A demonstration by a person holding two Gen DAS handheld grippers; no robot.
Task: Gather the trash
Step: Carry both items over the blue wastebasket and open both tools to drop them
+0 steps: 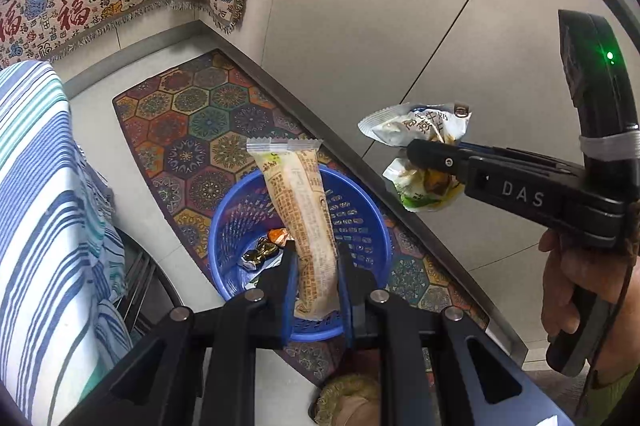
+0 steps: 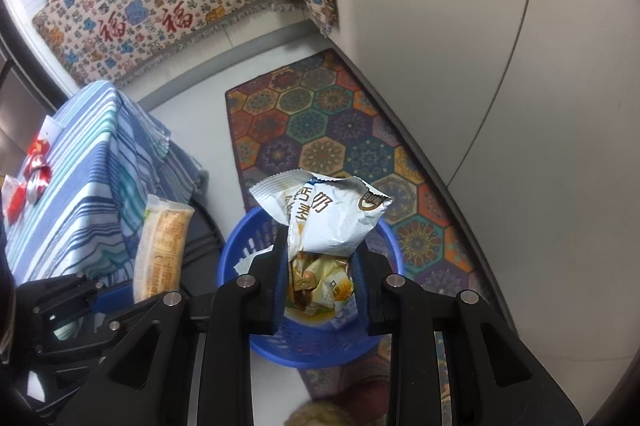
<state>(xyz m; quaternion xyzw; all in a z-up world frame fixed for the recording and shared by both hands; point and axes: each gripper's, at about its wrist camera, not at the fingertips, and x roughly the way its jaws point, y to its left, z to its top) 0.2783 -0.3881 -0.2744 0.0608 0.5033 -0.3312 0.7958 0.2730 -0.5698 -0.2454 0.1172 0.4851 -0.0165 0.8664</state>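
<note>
A: Gripping a long beige snack wrapper (image 1: 308, 222), the left gripper (image 1: 316, 258) has its jaws clamped on the wrapper's lower half; the sealed top edge stands up past the fingertips.

B: And the other side?

A: The right gripper (image 2: 322, 258) is clenched on a crumpled white snack bag (image 2: 328, 222), pinched at the waist, with the printed end puffed out above the pads. Seen from the left wrist, that bag hangs off to the side of the bin, not over it.

B: Where's the bin?

A: The blue basket (image 1: 360, 226) sits directly below both grippers on the patterned hexagon rug (image 1: 208, 122). A few small foil candy wrappers (image 1: 264, 250) already lie in its bottom.

B: Step in hand, then?

A: Delivery, I judge. Both pieces are carried and neither is dropped yet. Next calls for centring each bundle over the rim, then letting go; the long wrapper may catch the edge if released askew.

B: Anything left beyond?

A: Red-and-silver scraps (image 2: 36, 174) remain on the striped cloth (image 2: 88, 162), farther off.
</note>
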